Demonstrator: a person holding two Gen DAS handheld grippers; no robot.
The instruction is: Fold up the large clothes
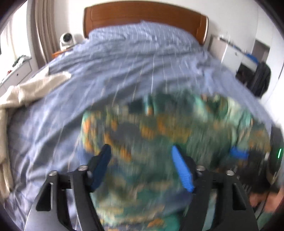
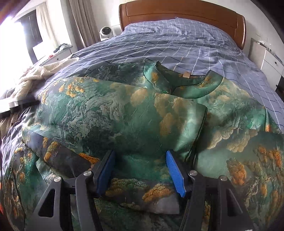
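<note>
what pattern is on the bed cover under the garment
Blue-grey bed cover with a grid of thin white and dark lines; the right wrist view shows it sharpest.

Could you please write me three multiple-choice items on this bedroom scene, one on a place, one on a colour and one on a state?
1. Where does the green patterned garment lie?
A. On the floor
B. On the bed with the blue checked cover
C. On a chair

2. What colour is the headboard?
A. White
B. Black
C. Brown wood

3. How do the fingers of the right gripper stand?
A. Apart, over the garment
B. Shut flat together
C. Closed on a pillow

Answers: 1 B, the garment is spread on the checked cover. 2 C, the board at the far end of the bed is reddish-brown wood. 3 A, a wide gap with cloth below shows between the blue pads.
</note>
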